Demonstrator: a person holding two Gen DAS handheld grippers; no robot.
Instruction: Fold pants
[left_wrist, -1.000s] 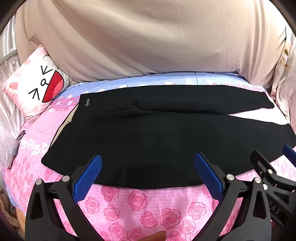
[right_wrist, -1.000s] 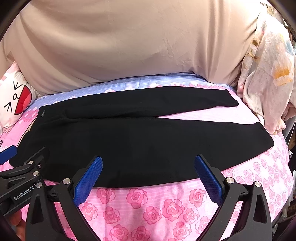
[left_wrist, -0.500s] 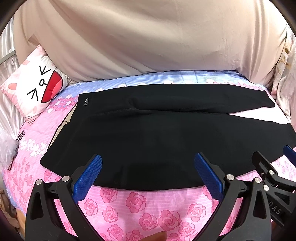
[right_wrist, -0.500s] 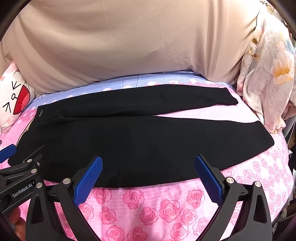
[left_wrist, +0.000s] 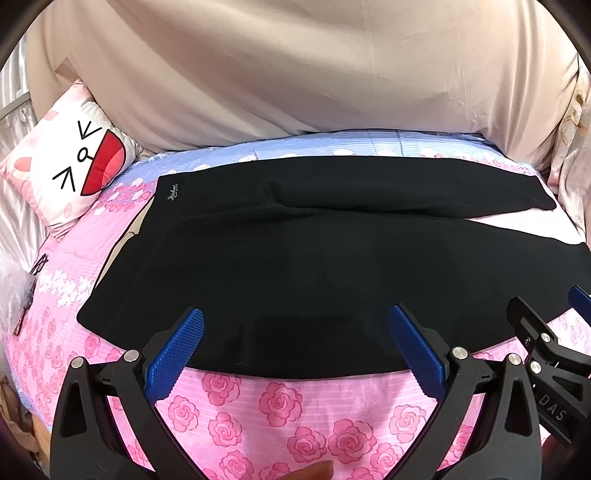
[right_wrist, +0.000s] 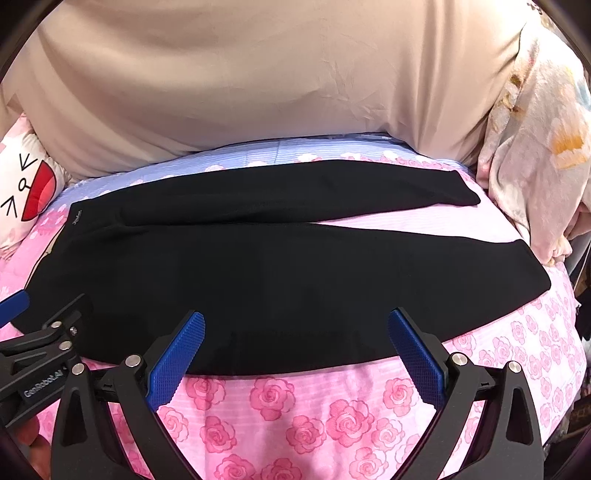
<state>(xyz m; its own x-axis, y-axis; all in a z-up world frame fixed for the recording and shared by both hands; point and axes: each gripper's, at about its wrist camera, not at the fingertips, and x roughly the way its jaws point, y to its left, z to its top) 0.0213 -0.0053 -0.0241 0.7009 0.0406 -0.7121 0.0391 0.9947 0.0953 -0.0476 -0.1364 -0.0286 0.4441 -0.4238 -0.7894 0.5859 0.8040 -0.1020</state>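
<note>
Black pants (left_wrist: 314, 258) lie flat across the bed, waistband at the left, two legs spread to the right; they also show in the right wrist view (right_wrist: 280, 266). My left gripper (left_wrist: 295, 343) is open and empty, hovering above the pants' near edge. My right gripper (right_wrist: 295, 343) is open and empty over the near edge too. The right gripper shows at the lower right of the left wrist view (left_wrist: 546, 343). The left gripper shows at the lower left of the right wrist view (right_wrist: 40, 339).
A pink rose-print sheet (left_wrist: 280, 406) covers the bed. A cartoon-face pillow (left_wrist: 70, 166) lies at the far left. A beige curtain (left_wrist: 295, 74) hangs behind the bed. A floral blanket (right_wrist: 535, 147) is bunched at the right.
Both grippers have drawn back slightly toward me; the pants' near edge sits a little farther up the views. The pants have not moved.
</note>
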